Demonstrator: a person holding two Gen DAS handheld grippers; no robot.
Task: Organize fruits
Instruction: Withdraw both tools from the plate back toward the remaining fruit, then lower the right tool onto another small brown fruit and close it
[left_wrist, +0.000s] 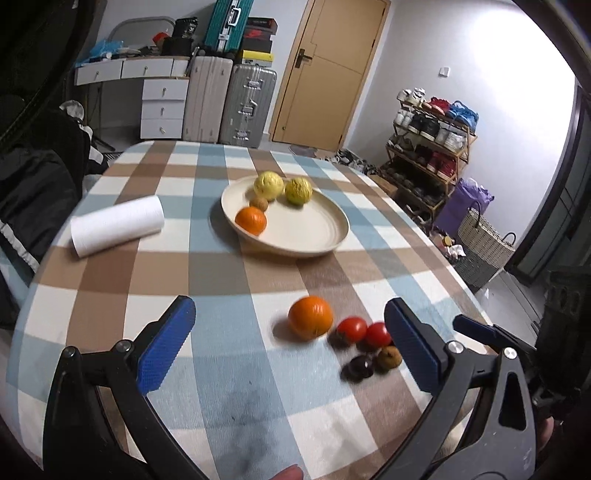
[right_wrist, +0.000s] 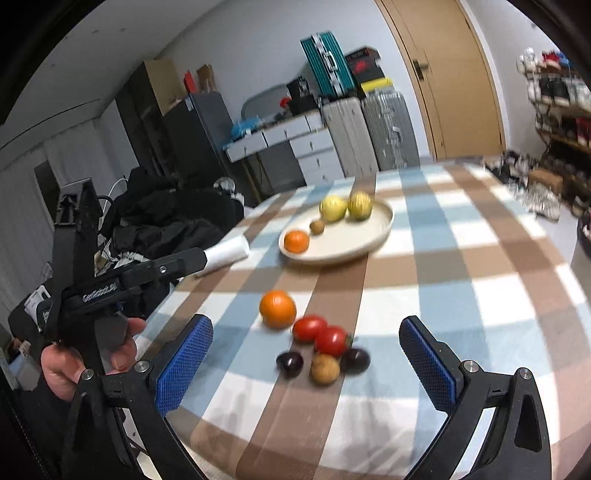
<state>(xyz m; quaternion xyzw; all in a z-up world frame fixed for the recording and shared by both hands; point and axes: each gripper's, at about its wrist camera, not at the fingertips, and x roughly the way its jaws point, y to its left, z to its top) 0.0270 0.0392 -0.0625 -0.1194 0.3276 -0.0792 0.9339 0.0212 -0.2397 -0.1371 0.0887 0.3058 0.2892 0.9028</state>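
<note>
A cream plate (left_wrist: 306, 236) (right_wrist: 369, 236) on the checked table holds two yellow-green fruits (left_wrist: 268, 185), a small brown fruit (left_wrist: 258, 203) and an orange (left_wrist: 251, 220). Loose on the cloth nearer me lie an orange (left_wrist: 310, 316) (right_wrist: 277, 308), two tomatoes (left_wrist: 364, 330) (right_wrist: 321, 334), dark plums (left_wrist: 360, 366) (right_wrist: 290, 363) and a brown fruit (left_wrist: 388, 357) (right_wrist: 324, 368). My left gripper (left_wrist: 290, 345) is open and empty above the cloth just before the loose orange. My right gripper (right_wrist: 306, 363) is open and empty, with the loose fruits between its fingers' line of sight.
A white paper roll (left_wrist: 116, 225) lies left of the plate. The left gripper's body and the hand holding it (right_wrist: 110, 291) show at the left of the right wrist view. Dark clothing lies beyond the table's left edge. Suitcases, drawers, a door and a shoe rack stand behind.
</note>
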